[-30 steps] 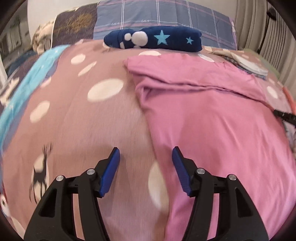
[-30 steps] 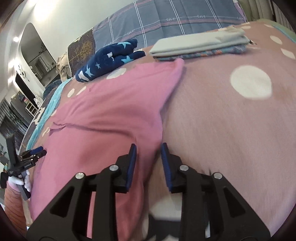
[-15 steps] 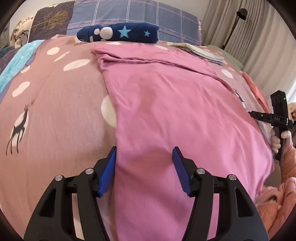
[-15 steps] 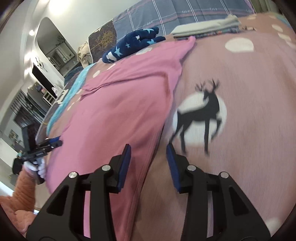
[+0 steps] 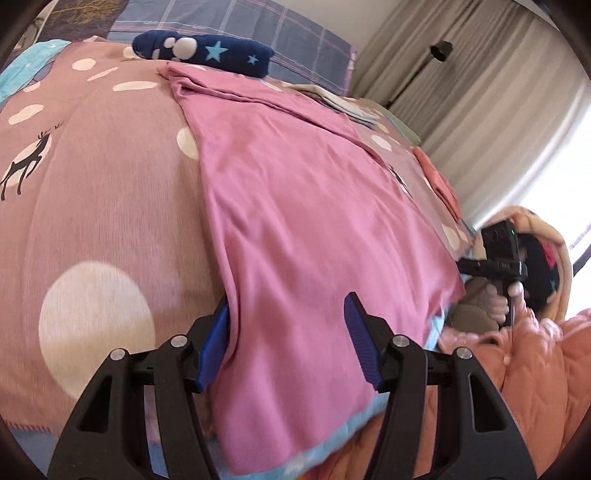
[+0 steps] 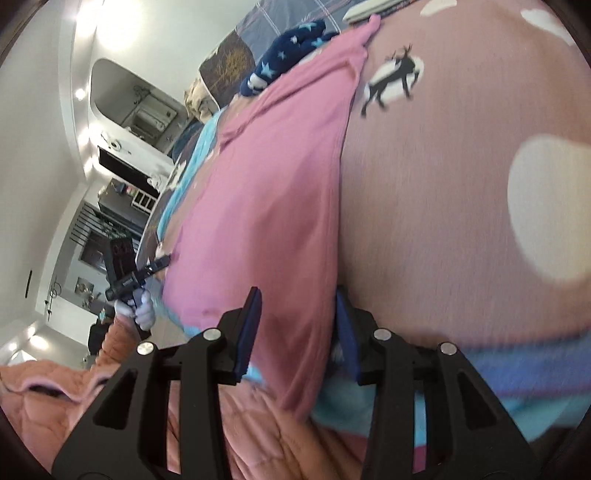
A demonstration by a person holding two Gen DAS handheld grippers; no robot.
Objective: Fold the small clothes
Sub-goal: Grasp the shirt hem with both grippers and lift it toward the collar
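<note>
Pink garment (image 5: 303, 206) lies lengthwise toward the pillows (image 5: 258, 26)

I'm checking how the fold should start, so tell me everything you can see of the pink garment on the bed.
The pink garment is a plain, soft, knit-looking piece spread mostly flat along the spotted bedspread, with a fold or seam ridge near its far end, by the navy star-print item. Its near end drapes over the bed's edge. The left gripper and right gripper each straddle a side edge near that end, jaws open, not pinching.
</note>
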